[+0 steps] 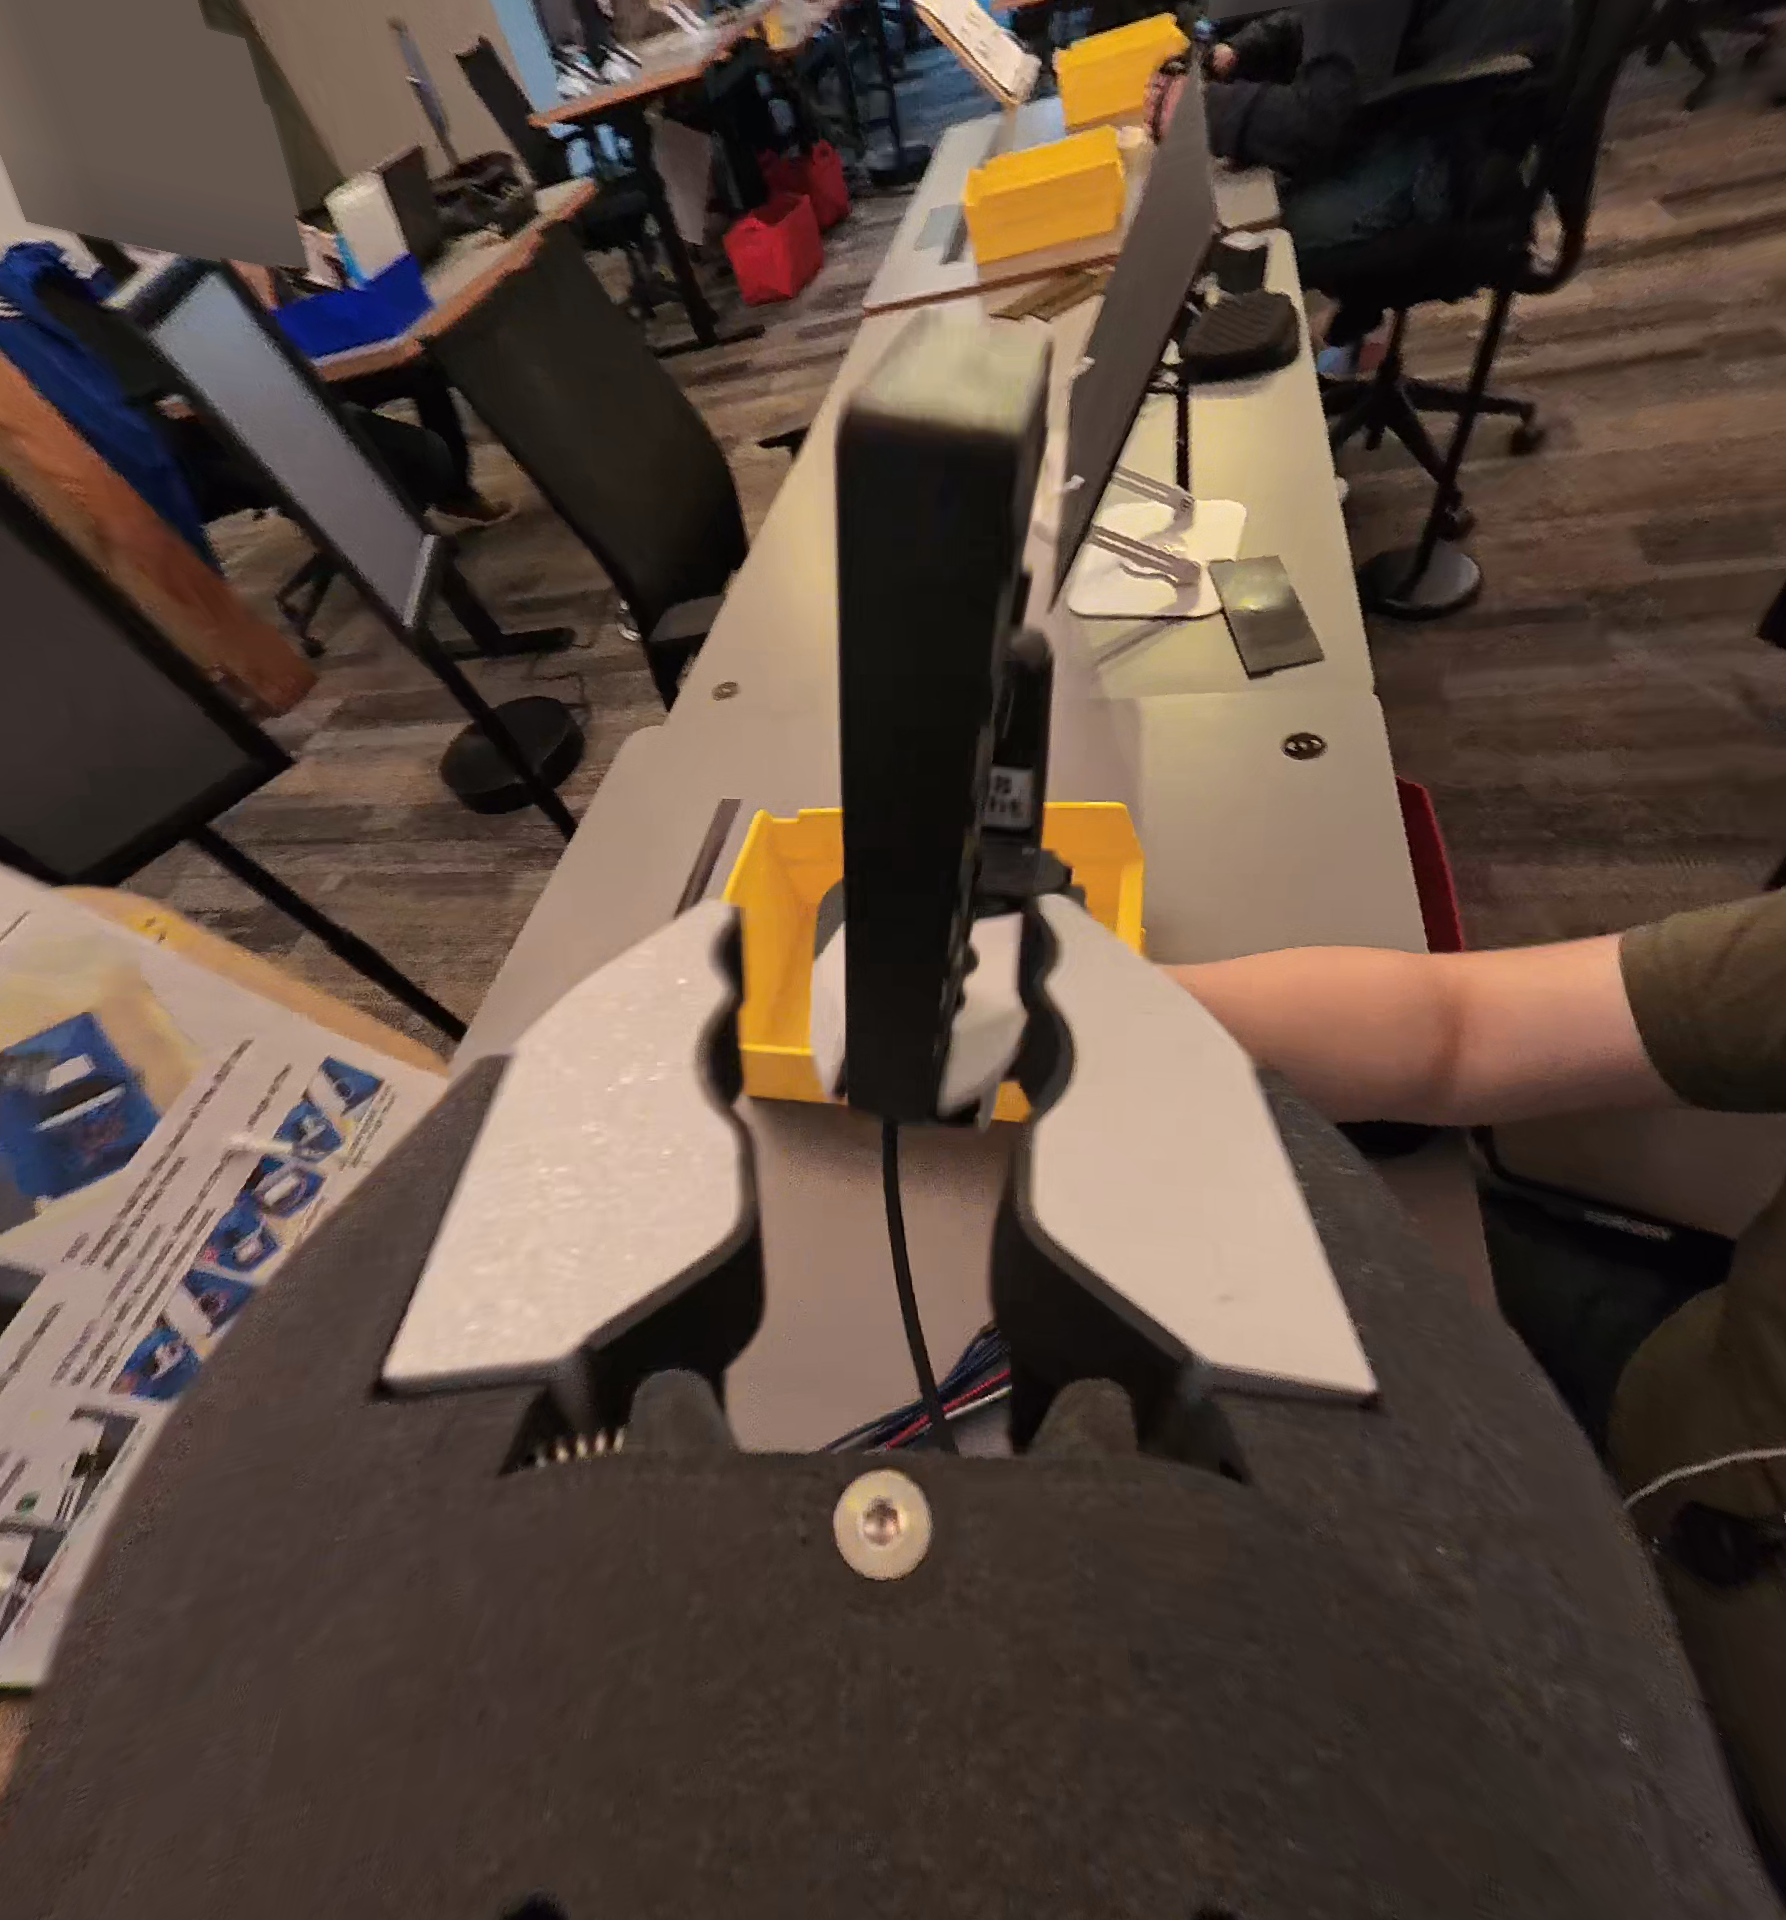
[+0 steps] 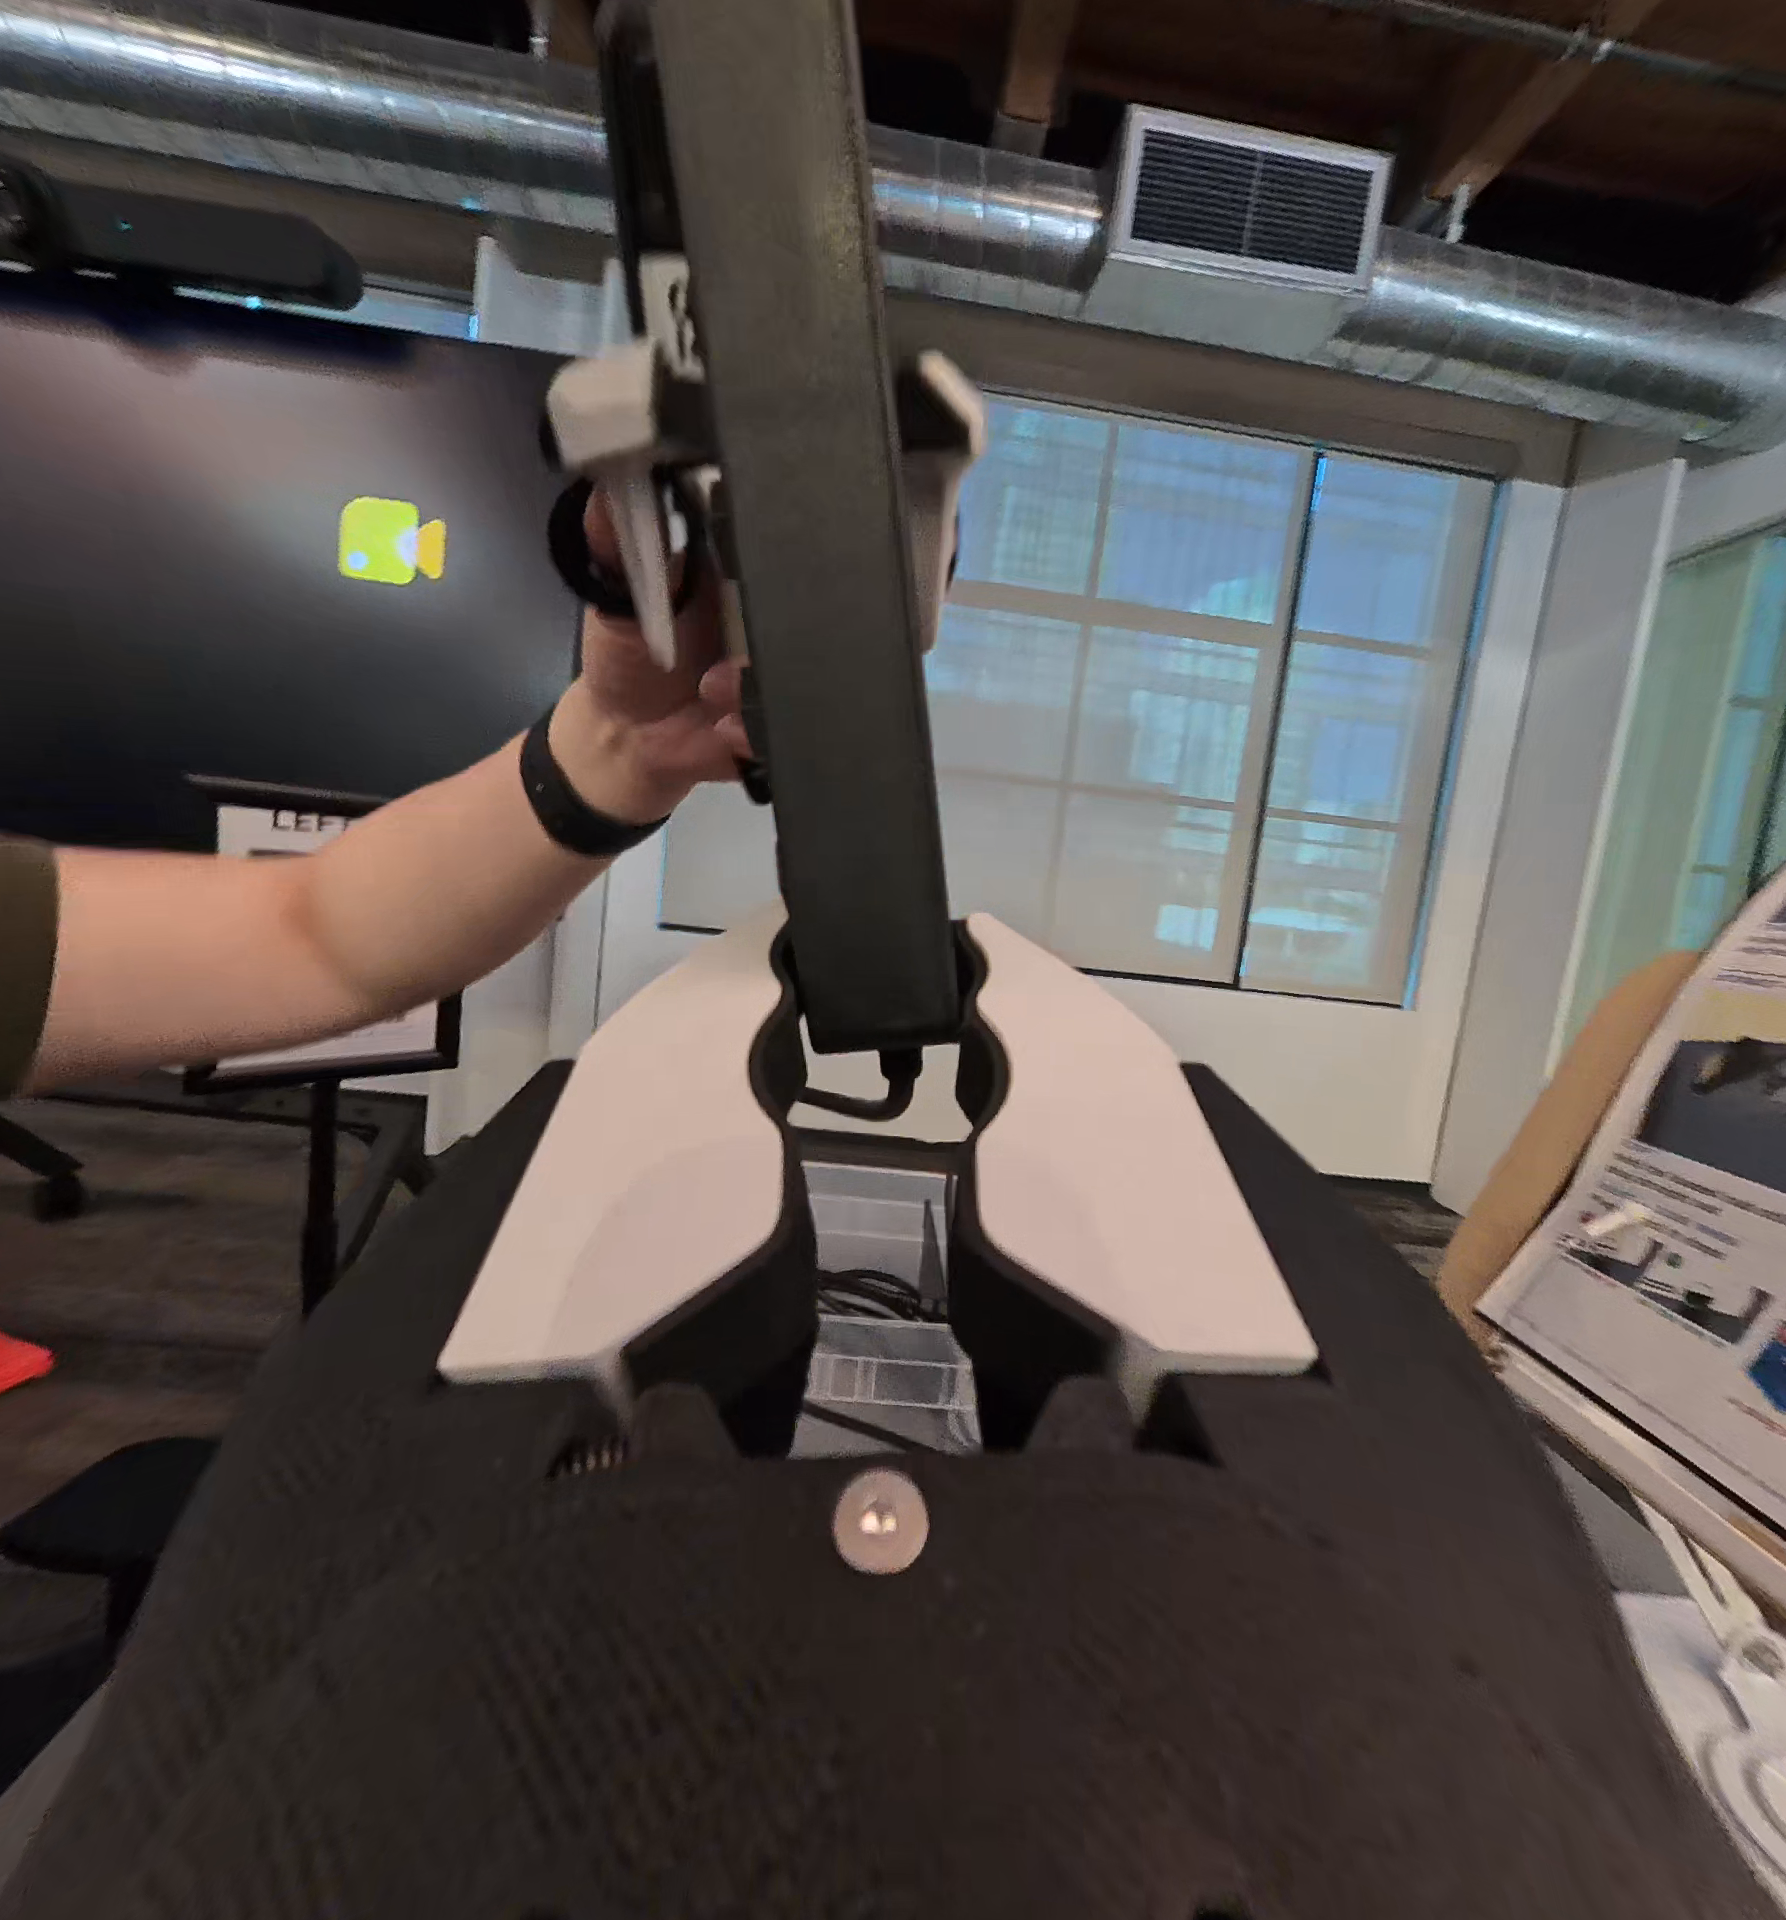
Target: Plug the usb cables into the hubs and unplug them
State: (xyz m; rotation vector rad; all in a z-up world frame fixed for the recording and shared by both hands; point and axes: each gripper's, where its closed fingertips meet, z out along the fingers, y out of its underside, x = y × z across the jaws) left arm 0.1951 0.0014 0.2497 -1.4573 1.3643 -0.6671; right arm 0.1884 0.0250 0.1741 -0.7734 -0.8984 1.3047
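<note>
Black USB hub (image 1: 920,623) is up in the air, standing on end above the grey surface (image 1: 1232,831). The right gripper (image 2: 878,997) has its fingers clamped on the hub's lower end, right where the hub's own cord comes out. The left gripper (image 1: 884,971) has its fingers spread wide either side of the hub, one right by the black plug (image 1: 1024,717) stuck in its side. A yellow bin (image 1: 775,935) sits behind it, toward the surface's near edge

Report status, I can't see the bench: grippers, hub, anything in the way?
Right hand-held gripper shut on hub end. Left hand-held gripper straddles hub and plug, grip unclear. Nothing blocking seen.
</note>
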